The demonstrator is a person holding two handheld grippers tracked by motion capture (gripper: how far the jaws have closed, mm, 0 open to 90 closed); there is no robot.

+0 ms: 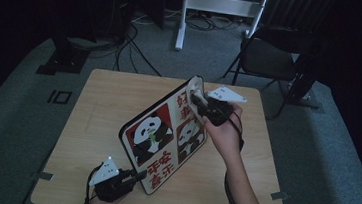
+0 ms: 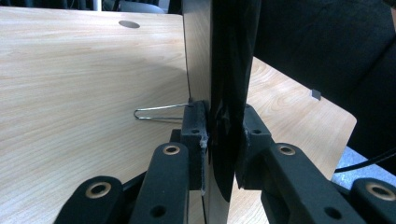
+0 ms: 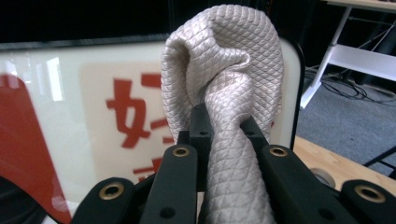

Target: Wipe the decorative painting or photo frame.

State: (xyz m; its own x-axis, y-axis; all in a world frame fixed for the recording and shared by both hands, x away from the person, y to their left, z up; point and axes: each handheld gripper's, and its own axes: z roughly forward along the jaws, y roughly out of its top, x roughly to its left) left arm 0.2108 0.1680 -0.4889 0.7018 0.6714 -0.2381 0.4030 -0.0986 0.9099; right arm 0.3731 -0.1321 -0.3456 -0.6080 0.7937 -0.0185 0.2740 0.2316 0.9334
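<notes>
High view: the panda board (image 1: 163, 138) stands tilted on the counter (image 1: 103, 104), its lower end by the near edge, its upper end toward the far right corner. The left claw (image 1: 137, 175), held low and level at the near edge, is clamped on the board's bottom rim. The right forearm reaches up from the near edge; the right claw (image 1: 200, 102) pinches a cream cloth (image 3: 229, 79) against the board's top.
</notes>
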